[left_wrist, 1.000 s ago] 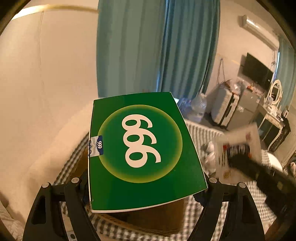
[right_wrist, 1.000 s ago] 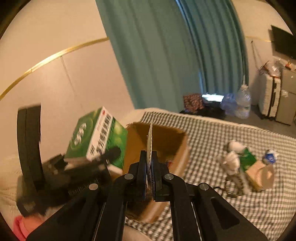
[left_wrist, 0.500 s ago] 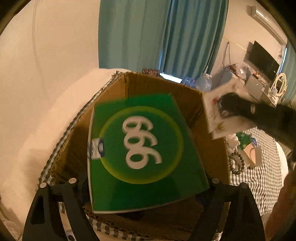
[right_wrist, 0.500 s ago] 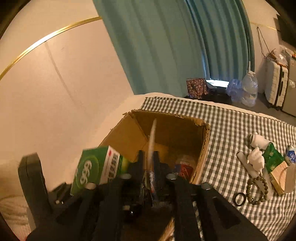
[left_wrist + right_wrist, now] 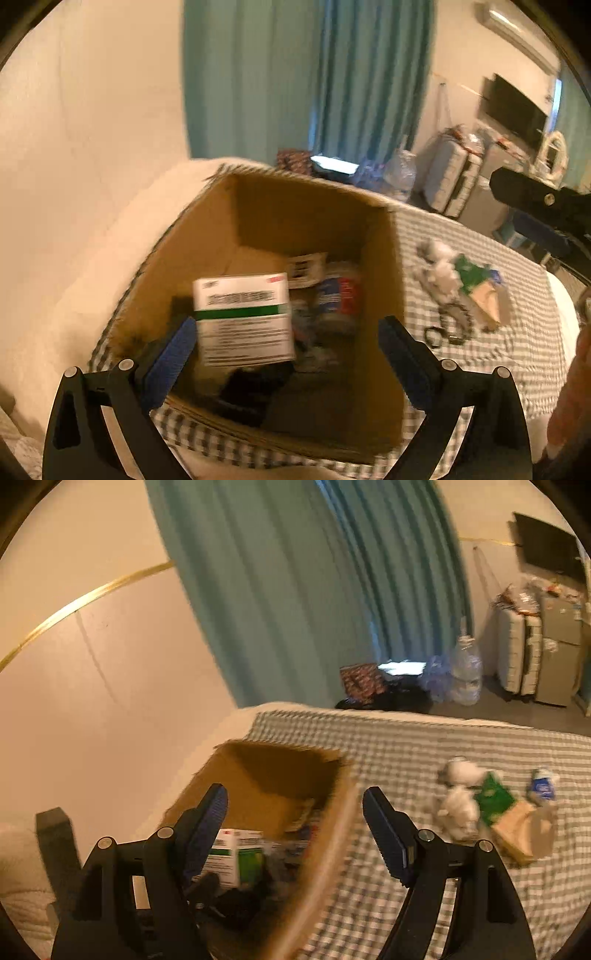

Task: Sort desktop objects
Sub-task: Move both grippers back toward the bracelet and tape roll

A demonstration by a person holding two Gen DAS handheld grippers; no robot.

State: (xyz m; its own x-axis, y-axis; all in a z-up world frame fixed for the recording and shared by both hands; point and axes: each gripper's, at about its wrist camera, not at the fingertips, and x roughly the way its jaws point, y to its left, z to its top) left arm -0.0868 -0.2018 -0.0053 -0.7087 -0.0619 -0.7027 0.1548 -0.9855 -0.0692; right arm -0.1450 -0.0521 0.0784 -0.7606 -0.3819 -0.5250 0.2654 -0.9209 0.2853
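Both grippers, left gripper (image 5: 286,343) and right gripper (image 5: 295,829), are gaping wide and gripping nothing above the cardboard box (image 5: 380,280), where the medicine box (image 5: 243,319) is lying

Print on the medicine box (image 5: 243,319) in my carton (image 5: 306,221): blurred, unreadable. Items under it: dark, smeared, unidentifiable. Small things on the checked cloth (image 5: 406,746): blurred. My gripper bases: cut off by frame edge.

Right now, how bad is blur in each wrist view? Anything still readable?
Left wrist: motion-smeared; medicine box print unreadable, cardboard box interior shadowed. Right wrist: box rim and checkered cloth smeared, curtain soft; both views warm-tinted, fisheye-bent, black-vignetted at the corners.
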